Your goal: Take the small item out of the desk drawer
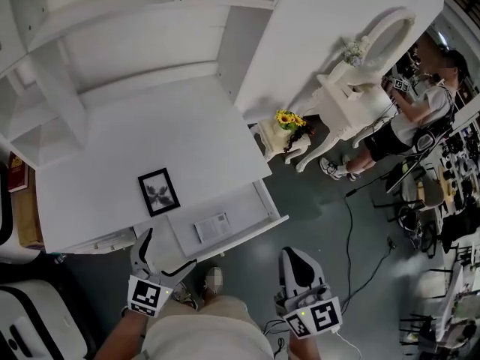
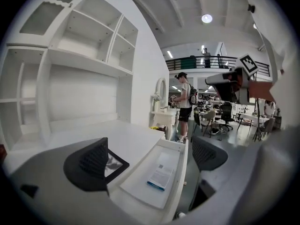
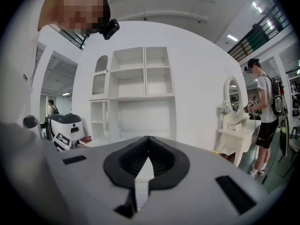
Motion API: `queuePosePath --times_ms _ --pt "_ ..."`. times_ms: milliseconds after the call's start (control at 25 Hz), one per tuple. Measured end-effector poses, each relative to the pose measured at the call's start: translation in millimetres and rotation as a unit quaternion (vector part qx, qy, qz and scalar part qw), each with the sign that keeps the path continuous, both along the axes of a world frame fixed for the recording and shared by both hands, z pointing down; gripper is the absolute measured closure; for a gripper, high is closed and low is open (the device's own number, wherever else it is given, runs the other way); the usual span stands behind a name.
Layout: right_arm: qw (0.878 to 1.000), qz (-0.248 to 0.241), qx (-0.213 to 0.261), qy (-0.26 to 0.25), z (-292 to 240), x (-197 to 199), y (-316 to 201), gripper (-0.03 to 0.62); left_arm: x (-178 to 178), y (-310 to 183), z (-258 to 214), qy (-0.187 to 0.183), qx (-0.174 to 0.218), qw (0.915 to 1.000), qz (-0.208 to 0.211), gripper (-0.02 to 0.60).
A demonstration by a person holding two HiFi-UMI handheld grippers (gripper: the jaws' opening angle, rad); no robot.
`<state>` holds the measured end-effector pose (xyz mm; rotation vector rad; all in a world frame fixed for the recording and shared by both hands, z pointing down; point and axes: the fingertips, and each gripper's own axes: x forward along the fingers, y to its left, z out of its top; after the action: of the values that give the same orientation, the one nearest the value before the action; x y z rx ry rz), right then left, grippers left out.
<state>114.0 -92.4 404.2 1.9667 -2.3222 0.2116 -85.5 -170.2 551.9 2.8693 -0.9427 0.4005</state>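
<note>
The white desk [image 1: 112, 148] has its drawer [image 1: 259, 201] pulled open. In the drawer lies a small flat booklet [image 1: 212, 226] with a blue edge, also visible as the booklet [image 2: 161, 175] inside the drawer [image 2: 140, 191] in the left gripper view. My left gripper [image 1: 166, 255] hovers just in front of the drawer's left end, jaws open and empty; the left gripper [image 2: 150, 159] frames the drawer between its pads [image 2: 89, 165]. My right gripper [image 1: 294, 255] hangs right of the drawer, below its front edge. The right gripper [image 3: 148, 162] is shut on nothing.
A black picture frame [image 1: 158, 192] lies on the desktop beside the drawer. A hutch of shelves [image 1: 112, 21] rises behind. To the right stand a stool with sunflowers [image 1: 289, 120], a vanity with mirror [image 1: 352, 100] and a person [image 1: 405, 122]. A cable [image 1: 349, 231] crosses the floor.
</note>
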Motion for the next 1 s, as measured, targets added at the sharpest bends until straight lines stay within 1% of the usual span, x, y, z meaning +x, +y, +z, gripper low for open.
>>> queuePosePath --times_ms 160,240,320,440,600,760,1000 --pt "1.000 0.004 0.004 -0.015 3.5 15.0 -9.4 0.583 31.8 -4.8 27.4 -0.034 -0.023 0.9984 0.039 0.037" --pt "1.000 0.007 -0.001 -0.018 9.1 21.1 -9.6 0.583 48.3 -8.5 43.3 -0.048 -0.033 0.9966 0.059 0.037" --pt "1.000 0.014 -0.008 -0.022 16.3 28.1 -7.8 0.583 64.3 -10.5 63.9 -0.068 -0.040 0.9936 0.081 0.037" --pt "0.999 0.028 -0.021 -0.026 26.9 39.2 -0.1 0.583 83.3 -12.8 98.6 -0.101 -0.059 0.9873 0.107 0.037" --pt "0.998 0.050 -0.036 -0.030 40.3 54.6 9.7 0.583 98.2 -24.1 143.2 -0.146 -0.085 0.9780 0.122 0.037" --pt "0.996 0.066 -0.050 -0.034 50.6 65.8 18.6 0.583 110.7 -35.2 171.7 -0.173 -0.103 0.9704 0.133 0.038" --pt "0.994 0.076 -0.066 -0.040 68.0 69.6 26.0 0.583 125.0 -34.3 220.3 -0.225 -0.126 0.9507 0.172 0.040"
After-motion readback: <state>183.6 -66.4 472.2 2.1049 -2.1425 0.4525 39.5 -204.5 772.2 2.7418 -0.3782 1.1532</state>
